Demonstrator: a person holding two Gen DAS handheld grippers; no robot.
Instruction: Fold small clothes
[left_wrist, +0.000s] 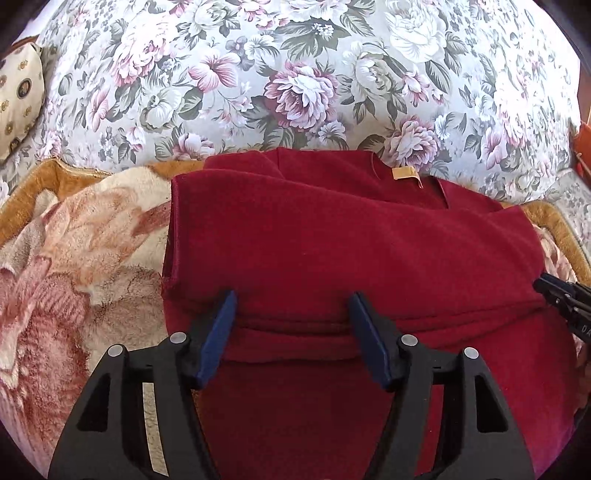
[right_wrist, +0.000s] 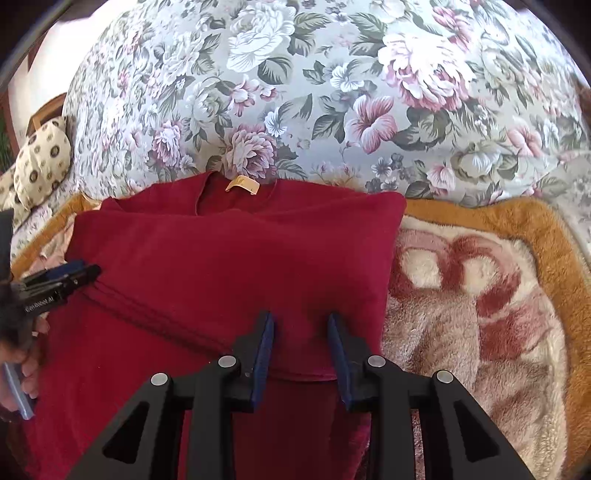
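Right now the shirt (left_wrist: 332, 229) lies partly folded on the blanket (left_wrist: 74, 266), neck label (left_wrist: 406, 173) at its far edge, right against the floral cover (left_wrist: 295, 74).

Edges, all relative to the shirt:
- Left side is folded in; it forms a straight vertical edge with a stitched hem in the left wrist view.
- Right side ends in a clean fold line, rounded corner at top right in the right wrist view.
- Near hem is folded up; its ridge runs across the shirt just ahead of both tongs.
- Bare blanket lies open to the left and to the right of the shirt, so there is room on both sides. Far side is tight against the cover.
- Spotted cushion (right_wrist: 40, 158) sits well off to the far left.

Tongs:
- Left gripper (left_wrist: 291, 306) is open, jaws wide apart over the near hem ridge, nothing pinched. It angles down at the shirt.
- Right gripper (right_wrist: 301, 325) is open but narrower, pads standing over the cloth near the shirt's right edge, not clamping it. Also angled down.
- A hand (right_wrist: 26, 362) shows at the left gripper's handle.
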